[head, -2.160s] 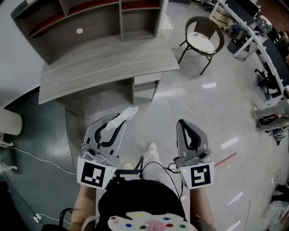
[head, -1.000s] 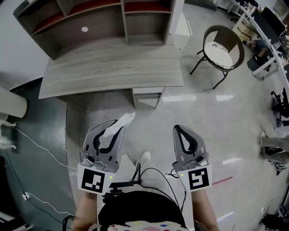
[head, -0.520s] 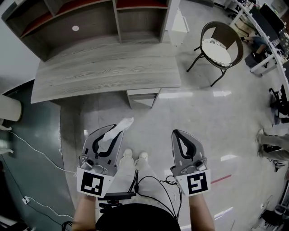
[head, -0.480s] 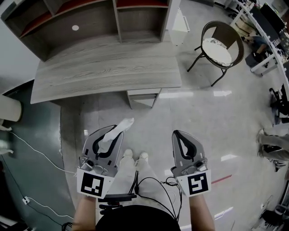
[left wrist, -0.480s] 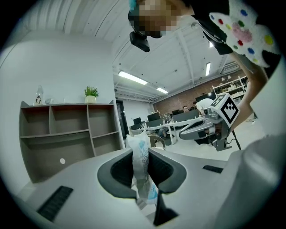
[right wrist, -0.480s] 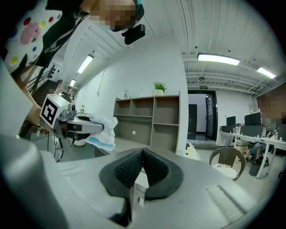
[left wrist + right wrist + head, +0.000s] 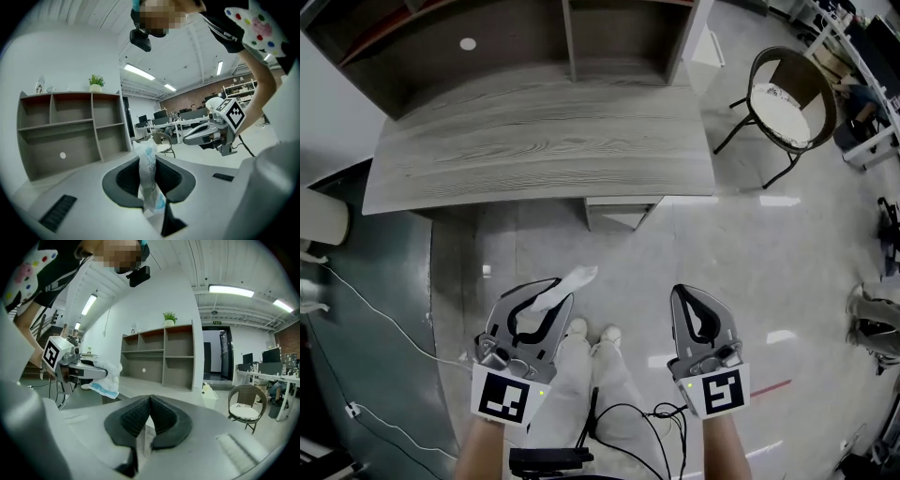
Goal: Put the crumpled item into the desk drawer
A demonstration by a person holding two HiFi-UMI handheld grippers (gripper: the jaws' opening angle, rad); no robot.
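Observation:
The crumpled item, a white and blue wrapper (image 7: 570, 281), sticks out forward from my left gripper (image 7: 551, 292), which is shut on it. In the left gripper view the wrapper (image 7: 147, 174) stands upright, pinched between the dark pads of that gripper (image 7: 149, 161). My right gripper (image 7: 694, 300) hangs beside it over the floor, shut and empty, its ribbed pads pressed together (image 7: 149, 401). The grey wooden desk (image 7: 534, 141) lies ahead, with its white drawer unit (image 7: 619, 213) under the right end. I cannot tell how the drawer stands.
A shelf unit (image 7: 516, 37) stands on the back of the desk. A round-backed chair (image 7: 787, 98) is at the right. Cables (image 7: 375, 323) trail over the floor at the left. The person's shoes (image 7: 591, 333) are between the grippers.
The desk now looks larger and sits further right in the head view, and both grippers sit lower in the frame. The left gripper still holds the wrapper; the right stays shut.

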